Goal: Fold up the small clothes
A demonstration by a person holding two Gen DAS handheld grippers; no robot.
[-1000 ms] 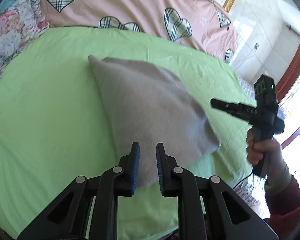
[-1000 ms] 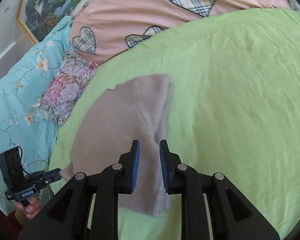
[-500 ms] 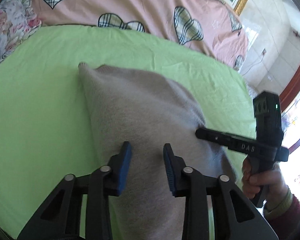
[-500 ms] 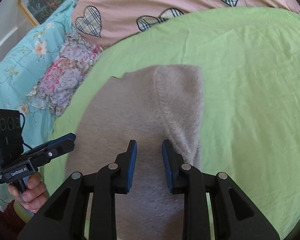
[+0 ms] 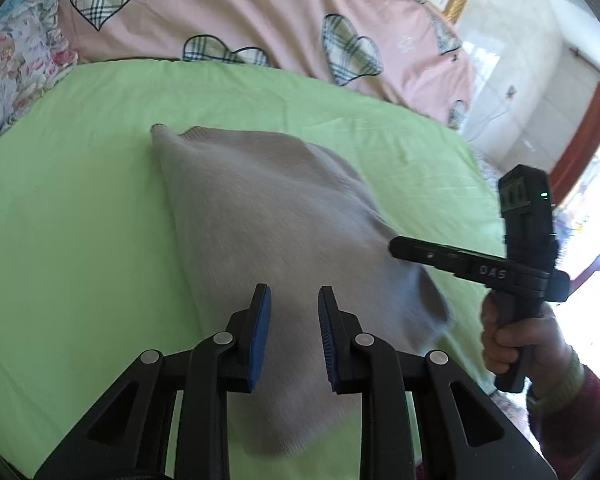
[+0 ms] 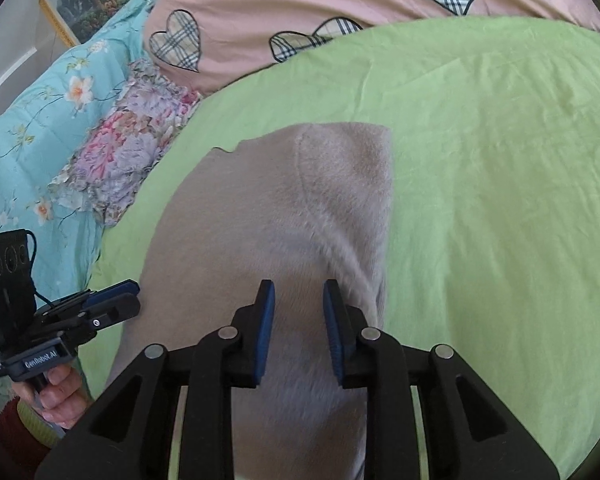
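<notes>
A beige knitted garment [image 5: 268, 208] lies folded on the green sheet [image 5: 80, 220], one sleeve laid over its right side [image 6: 360, 184]. My left gripper [image 5: 293, 292] hovers over the garment's near end. Its jaws are closing with a clear gap, and only the cloth below shows through it. My right gripper [image 6: 299, 286] hangs over the near part beside the folded sleeve, open, pinching nothing. In the left wrist view the right gripper [image 5: 396, 246] reaches in from the right over the garment's edge. The left gripper [image 6: 132, 294] shows at the garment's left edge in the right wrist view.
A pink quilt with plaid hearts [image 5: 260, 12] bounds the far side of the sheet. Floral bedding [image 6: 128, 144] and a turquoise quilt [image 6: 40, 120] lie to the left. A hand [image 5: 512, 340] holds the right gripper's handle near the bed's right edge.
Both grippers have moved in over the garment from its near edge. The left jaws stand wider apart than a second ago. The right gripper now reaches the garment's right edge.
</notes>
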